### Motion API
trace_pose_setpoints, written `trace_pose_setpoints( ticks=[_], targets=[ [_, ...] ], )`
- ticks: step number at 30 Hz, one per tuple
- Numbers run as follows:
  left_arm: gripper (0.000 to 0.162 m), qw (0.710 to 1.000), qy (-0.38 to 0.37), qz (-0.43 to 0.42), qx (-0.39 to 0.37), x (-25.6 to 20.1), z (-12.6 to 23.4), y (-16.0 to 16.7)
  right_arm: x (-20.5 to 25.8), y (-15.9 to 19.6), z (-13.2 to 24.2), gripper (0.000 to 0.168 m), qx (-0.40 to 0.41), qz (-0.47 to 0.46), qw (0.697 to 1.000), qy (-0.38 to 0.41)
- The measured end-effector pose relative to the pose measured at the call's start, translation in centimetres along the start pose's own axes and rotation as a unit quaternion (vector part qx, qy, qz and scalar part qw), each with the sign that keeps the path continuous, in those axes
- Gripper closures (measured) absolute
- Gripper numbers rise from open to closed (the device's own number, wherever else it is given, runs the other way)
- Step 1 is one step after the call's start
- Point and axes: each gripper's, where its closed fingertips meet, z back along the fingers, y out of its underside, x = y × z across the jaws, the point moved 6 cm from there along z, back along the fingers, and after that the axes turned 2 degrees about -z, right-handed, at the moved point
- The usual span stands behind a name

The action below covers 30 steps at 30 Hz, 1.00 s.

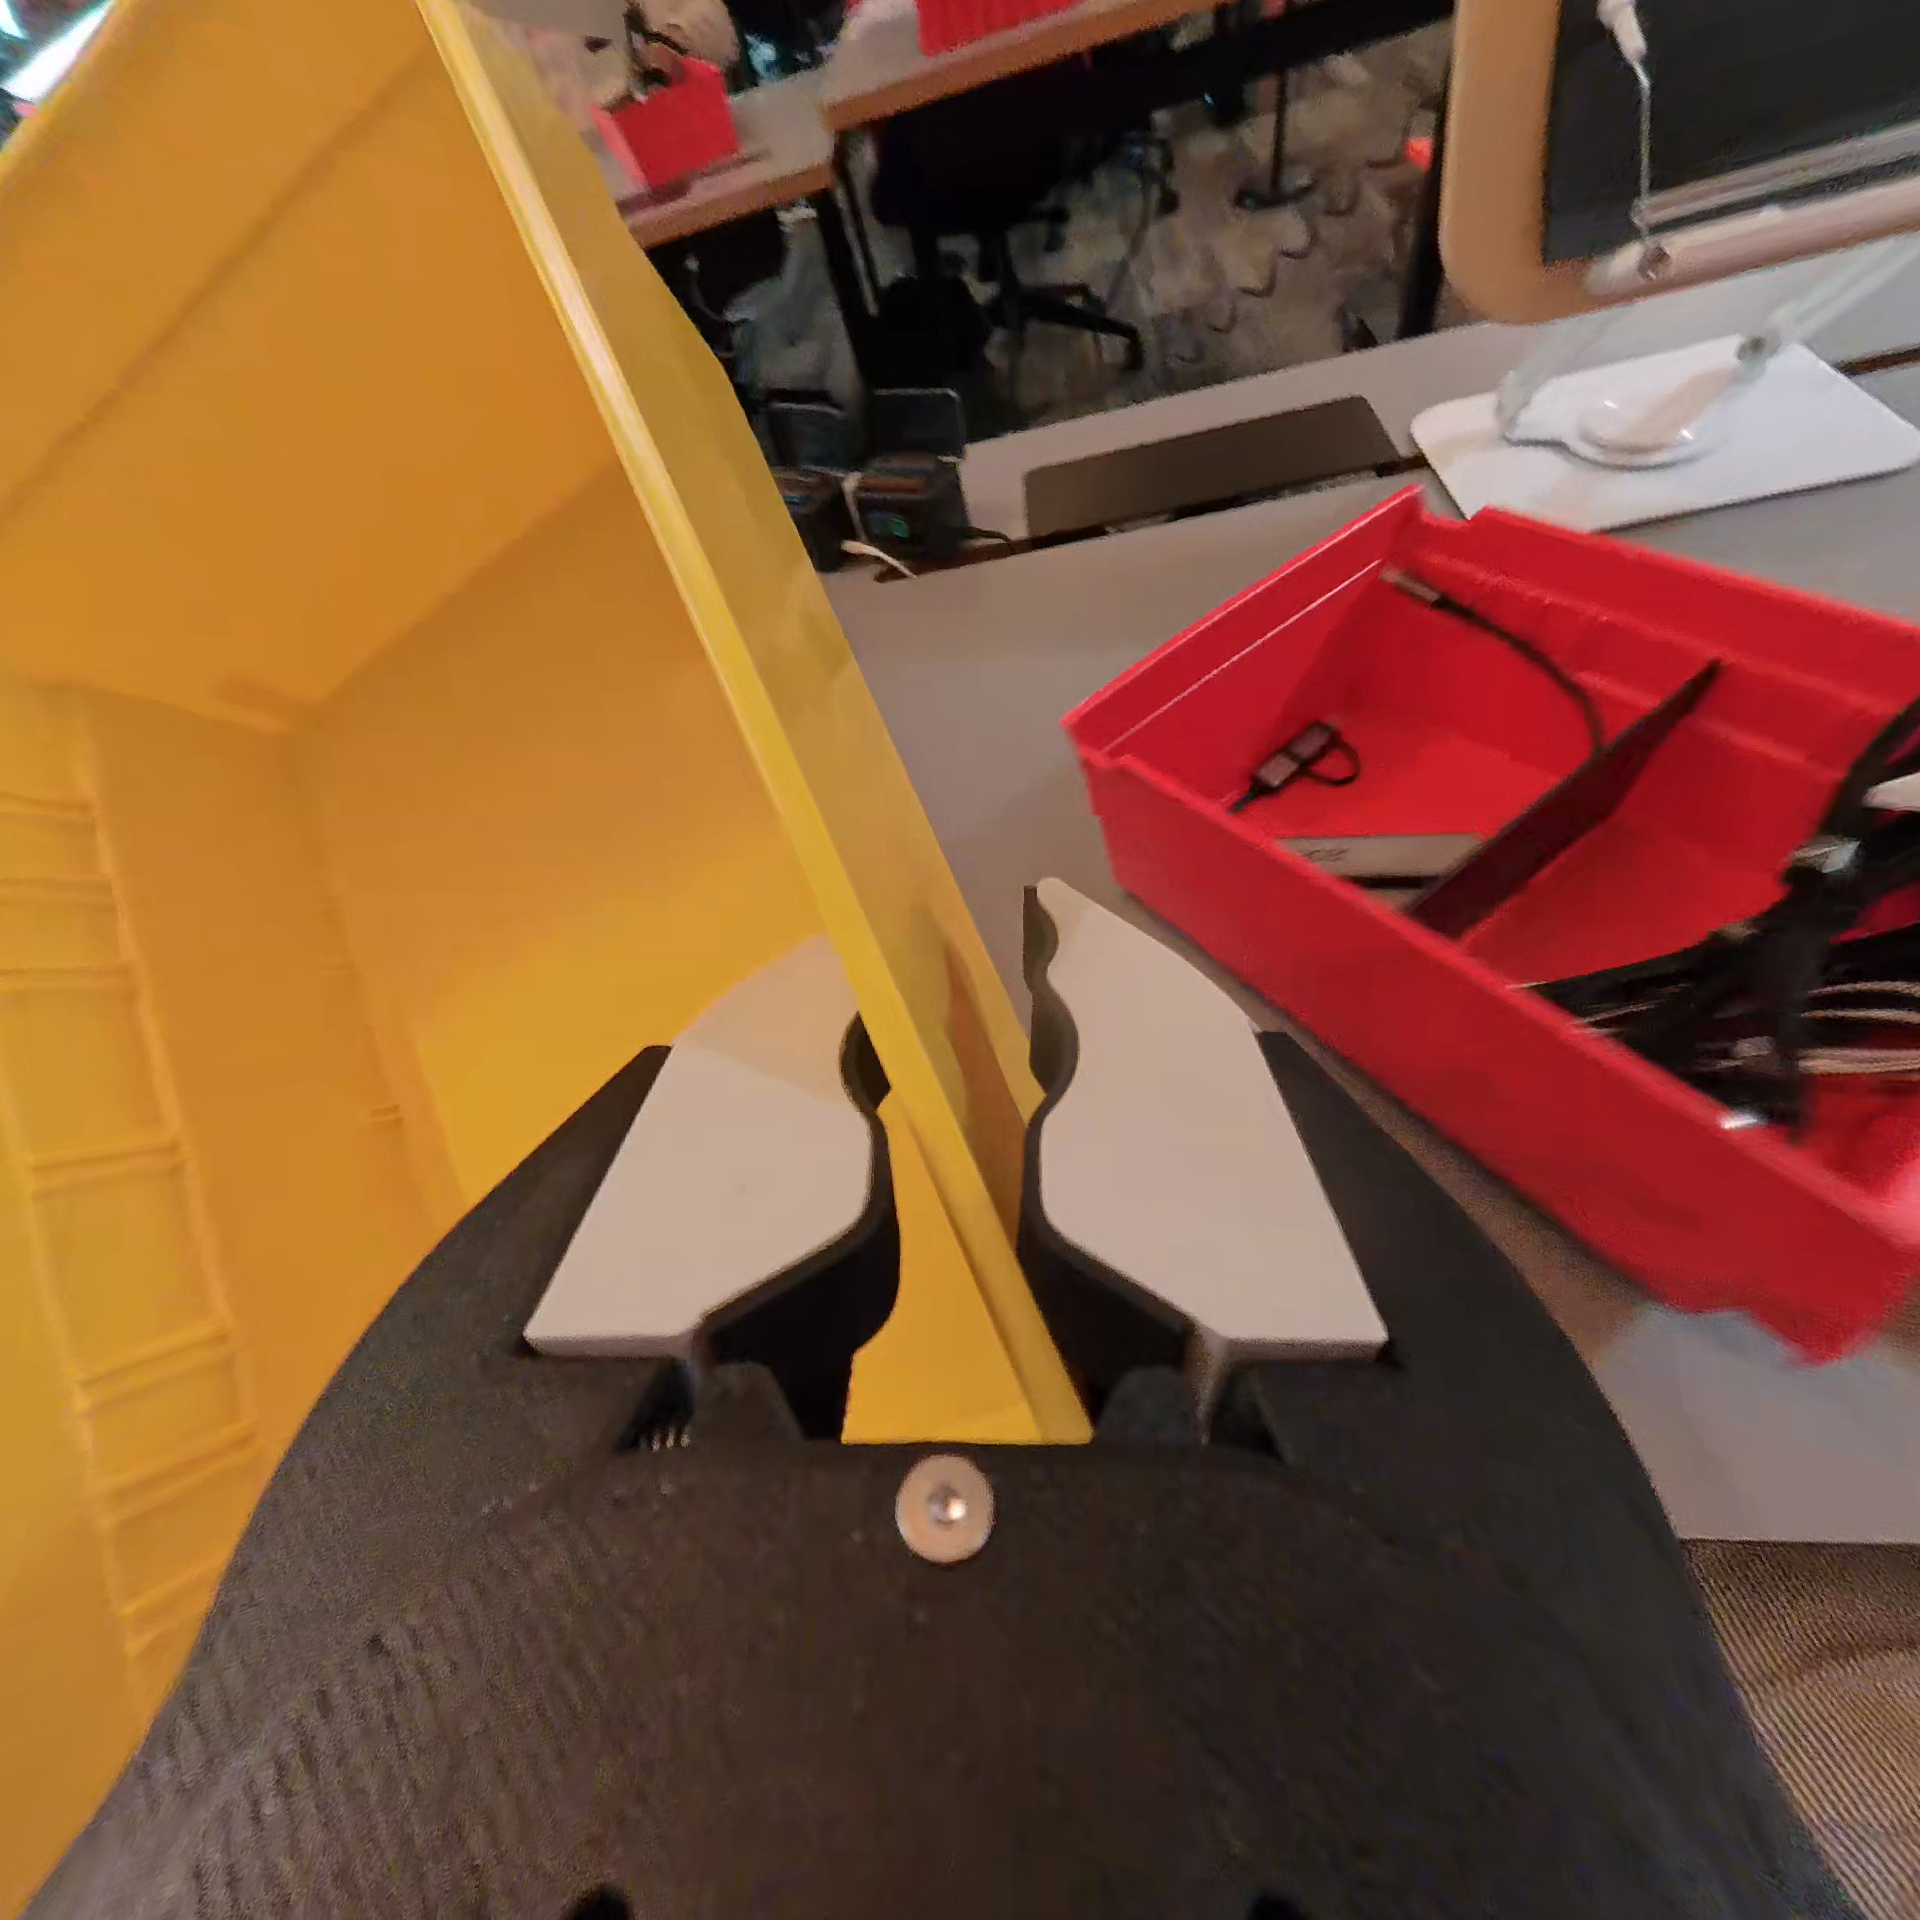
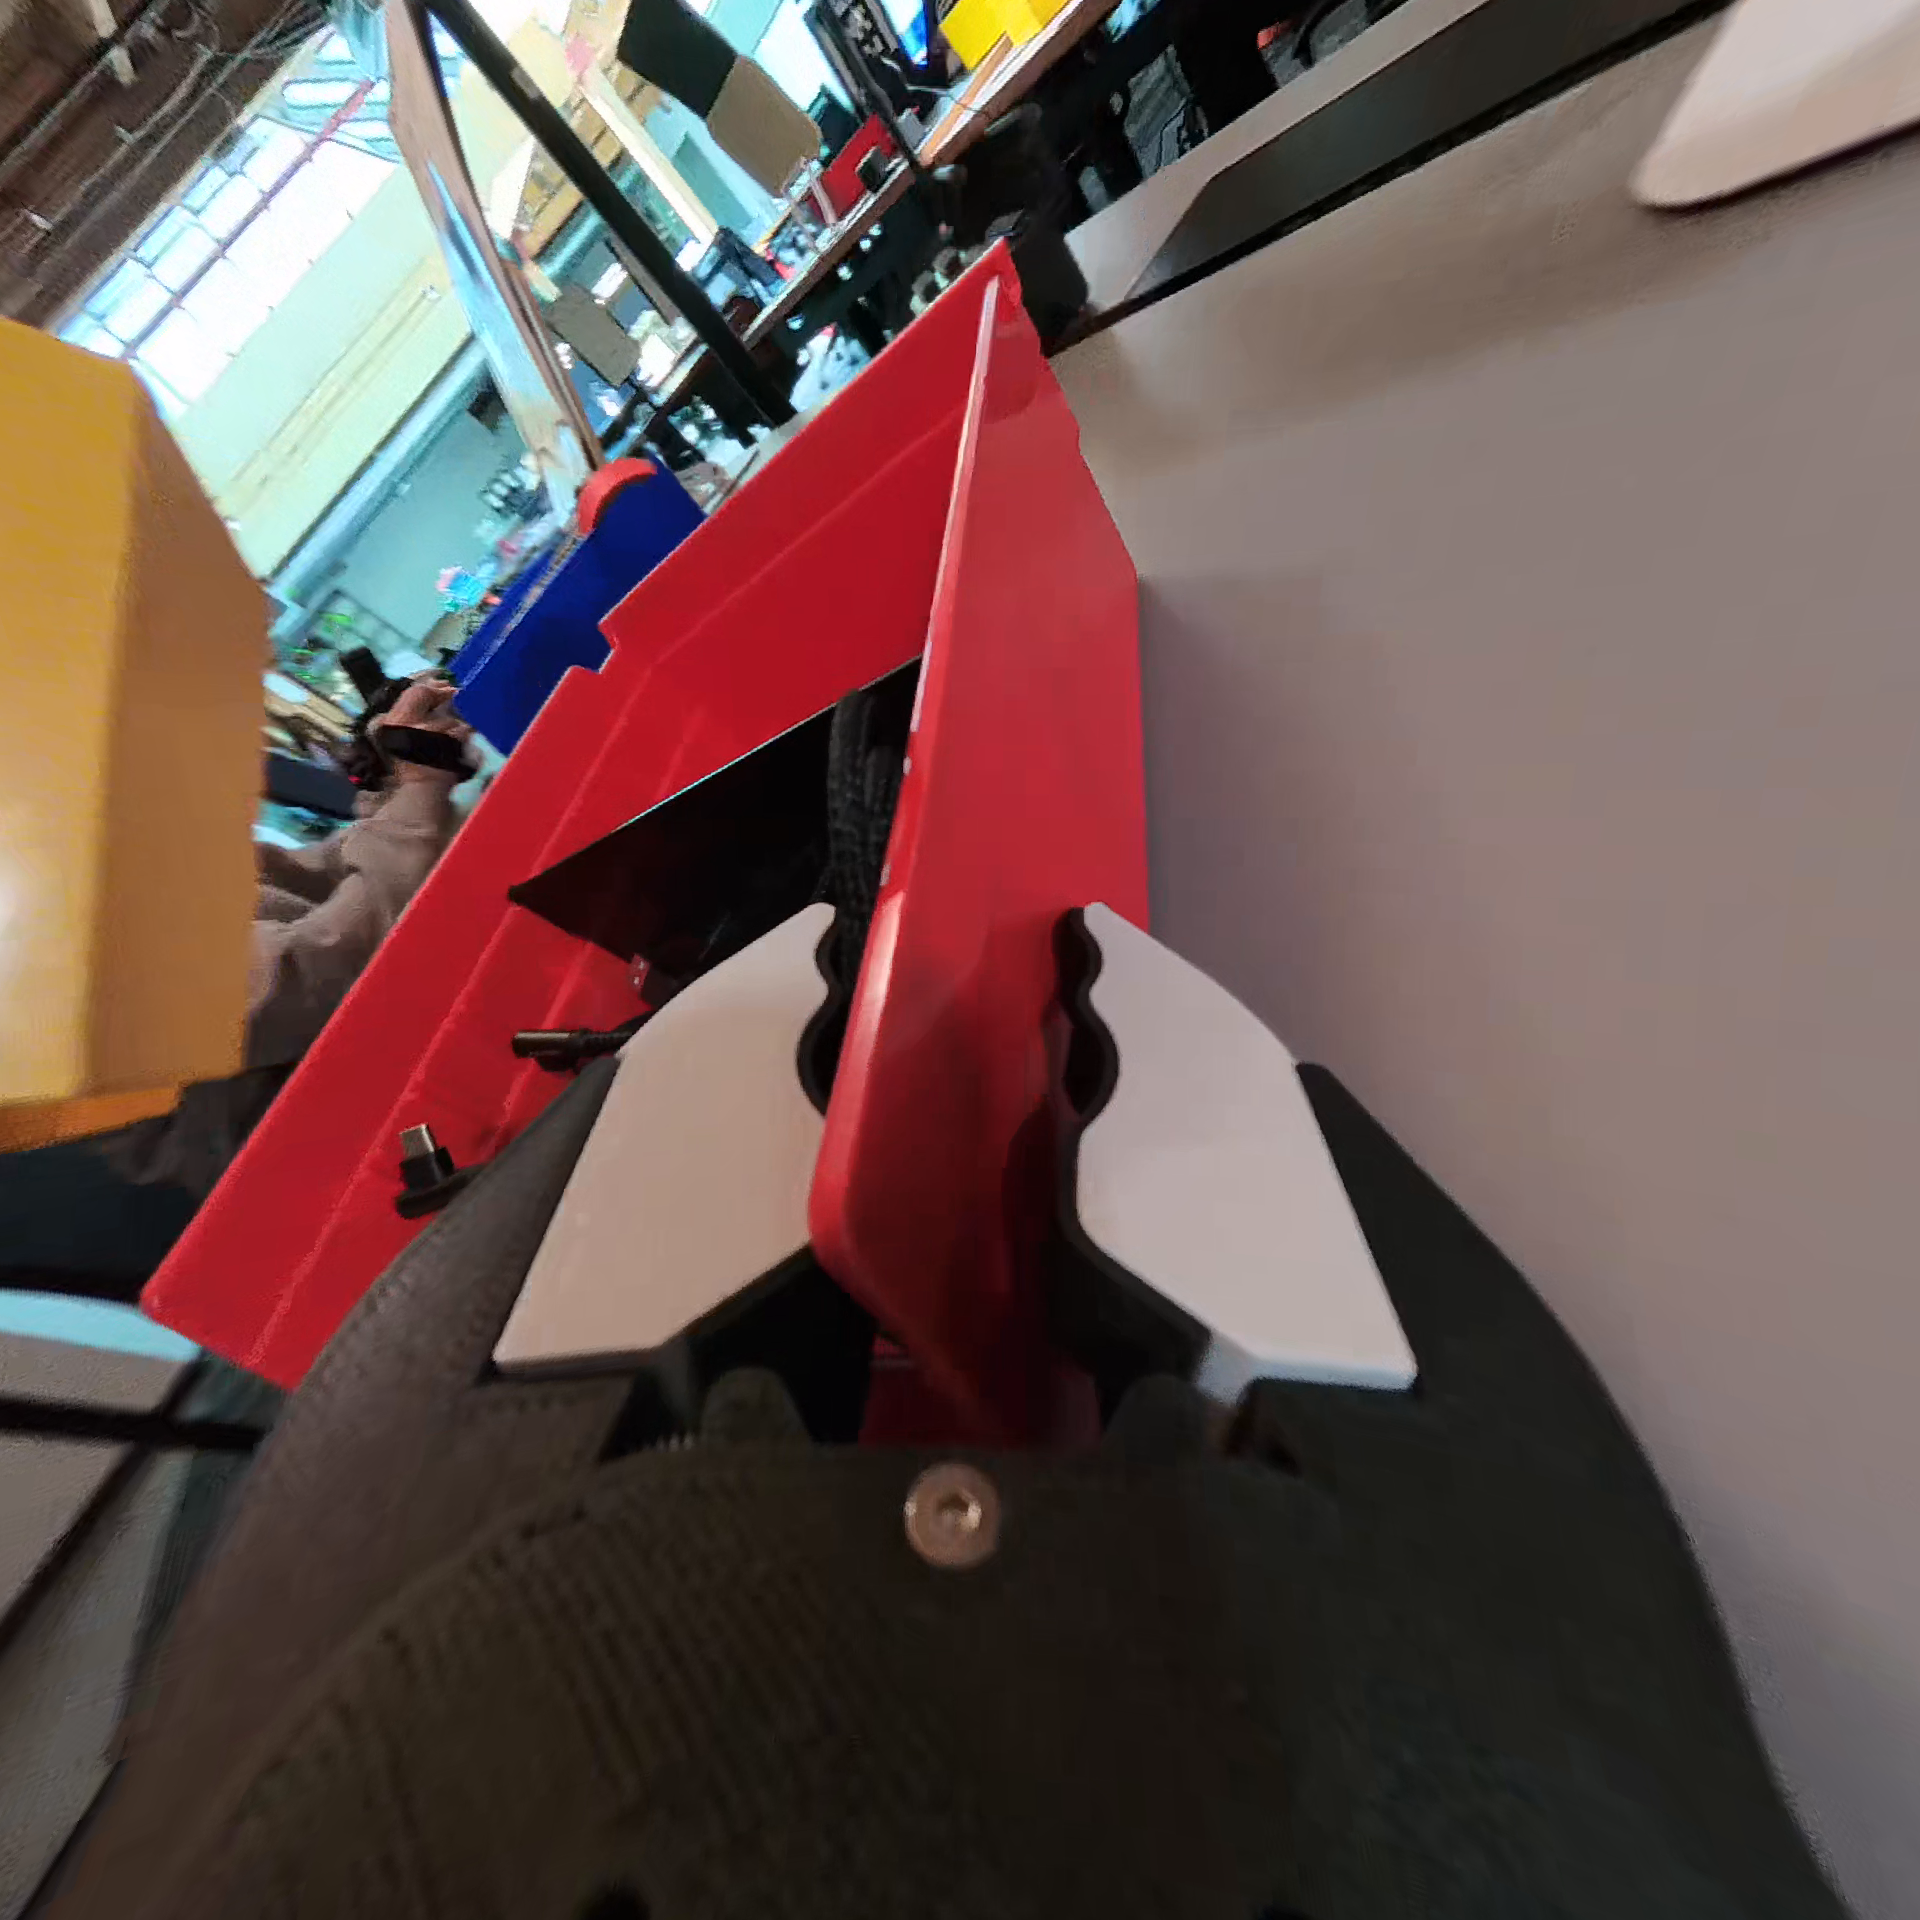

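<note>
My left gripper (image 1: 951,1049) is shut on the side wall of an empty yellow bin (image 1: 343,582), which it holds tilted above the grey table (image 1: 966,665). My right gripper (image 2: 951,1023) is shut on the side wall of a red bin (image 2: 997,790) that rests tilted against the table. The red bin also shows in the left wrist view (image 1: 1382,1018), to the right of the yellow one. It has a black divider (image 1: 1558,821) and holds black cables (image 1: 1787,997) and a small adapter (image 1: 1294,764). The yellow bin shows at the left of the right wrist view (image 2: 114,727).
A white monitor base (image 1: 1683,436) and a monitor (image 1: 1704,135) stand at the table's back right. A black slot (image 1: 1205,468) runs along the table's far edge. A blue bin (image 2: 582,592) and a person's sleeve (image 2: 343,894) lie beyond the red bin. Desks and chairs fill the background.
</note>
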Motion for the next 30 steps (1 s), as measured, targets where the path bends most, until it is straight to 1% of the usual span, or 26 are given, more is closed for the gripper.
trace_pose_setpoints(
  ticks=[1,3,5,8,9,11,12,15,18,20,21,23,27,30],
  targets=[
    [0.141,1.0,-0.01,0.005,-0.005,0.6,0.6,-0.1,1.3,0.5,-2.0,0.127,-0.005,0.013,1.0,0.014],
    [0.141,0.999,-0.032,0.021,-0.023,1.7,1.5,-0.2,3.9,1.5,-5.4,0.126,-0.021,0.022,0.999,0.041],
    [0.142,0.997,-0.049,0.039,-0.043,2.7,2.2,-0.4,6.0,2.8,-8.5,0.124,-0.045,-0.004,0.998,0.054],
    [0.141,0.996,-0.061,0.047,-0.052,3.6,2.9,-0.4,9.3,4.3,-12.3,0.114,-0.074,-0.009,0.994,0.079],
    [0.142,0.996,-0.064,0.046,-0.052,3.8,3.1,-0.4,10.4,4.8,-13.3,0.107,-0.08,-0.019,0.994,0.076],
    [0.141,0.995,-0.071,0.045,-0.055,4.2,3.4,-0.5,12.8,5.5,-15.1,0.08,-0.082,-0.031,0.996,0.035],
    [0.141,0.995,-0.074,0.045,-0.057,4.3,3.4,-0.6,13.9,5.9,-15.9,0.071,-0.075,-0.026,0.997,0.014],
    [0.141,0.994,-0.076,0.042,-0.065,4.4,3.6,-1.1,15.7,6.9,-18.0,0.068,-0.018,0.026,0.999,-0.011],
    [0.141,0.994,-0.068,0.043,-0.077,4.2,3.7,-1.5,16.2,7.0,-19.3,0.068,0.005,0.015,1.0,-0.015],
    [0.141,0.994,-0.062,0.043,-0.083,4.0,3.7,-1.8,16.6,6.8,-19.7,0.061,0.01,0.0,1.0,-0.022],
    [0.141,0.994,-0.059,0.043,-0.084,3.9,3.7,-1.8,16.7,6.7,-19.9,0.061,0.017,0.005,0.999,-0.027],
    [0.141,0.994,-0.056,0.043,-0.083,3.7,3.6,-1.9,16.6,6.8,-20.3,0.066,0.038,0.031,0.998,-0.027],
    [0.141,0.995,-0.049,0.041,-0.079,3.4,3.1,-1.9,16.7,6.6,-20.7,0.062,0.054,0.035,0.997,-0.034],
    [0.141,0.995,-0.042,0.04,-0.082,3.1,2.9,-2.0,16.9,6.7,-20.7,0.062,0.07,0.045,0.996,-0.044]
  ],
)
